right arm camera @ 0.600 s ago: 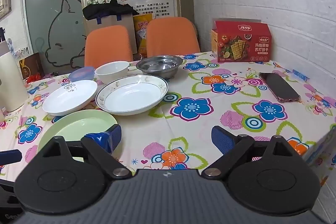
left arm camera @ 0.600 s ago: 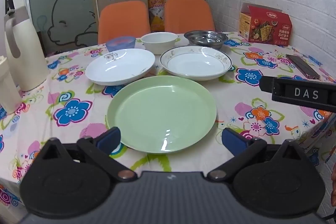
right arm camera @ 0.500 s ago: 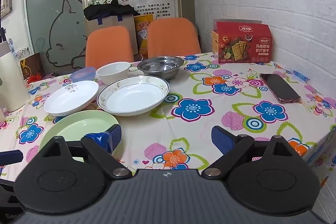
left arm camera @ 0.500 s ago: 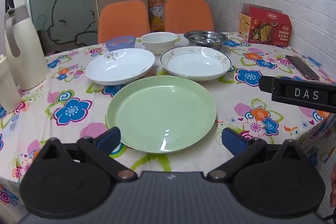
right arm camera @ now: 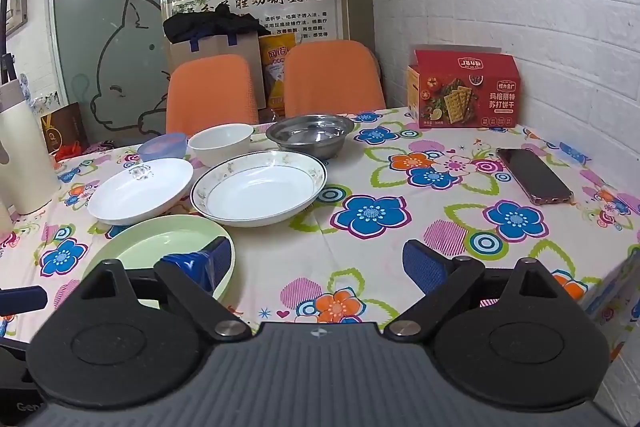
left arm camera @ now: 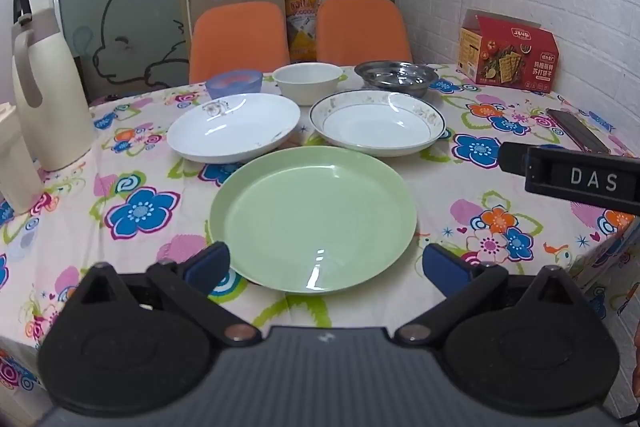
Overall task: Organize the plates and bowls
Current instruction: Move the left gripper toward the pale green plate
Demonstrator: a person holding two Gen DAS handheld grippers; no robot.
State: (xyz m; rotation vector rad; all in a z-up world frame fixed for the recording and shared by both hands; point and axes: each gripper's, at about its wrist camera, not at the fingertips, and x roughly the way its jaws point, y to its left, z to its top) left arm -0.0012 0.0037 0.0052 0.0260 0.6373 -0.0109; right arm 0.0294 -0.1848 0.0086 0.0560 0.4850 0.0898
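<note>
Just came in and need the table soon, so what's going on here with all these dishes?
A person is about to tidy plates and bowls with a two-finger tool in each hand. Both the left tool and right tool are open and hold nothing. The green plate, two white plates and three bowls sit separately on the flowered tablecloth; nothing is stacked yet.

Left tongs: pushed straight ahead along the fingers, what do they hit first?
Most likely the green plate: it lies dead ahead between the open left tongs, near rim almost level with the fingertips. Height above the table is unclear, so they might pass over it.
</note>
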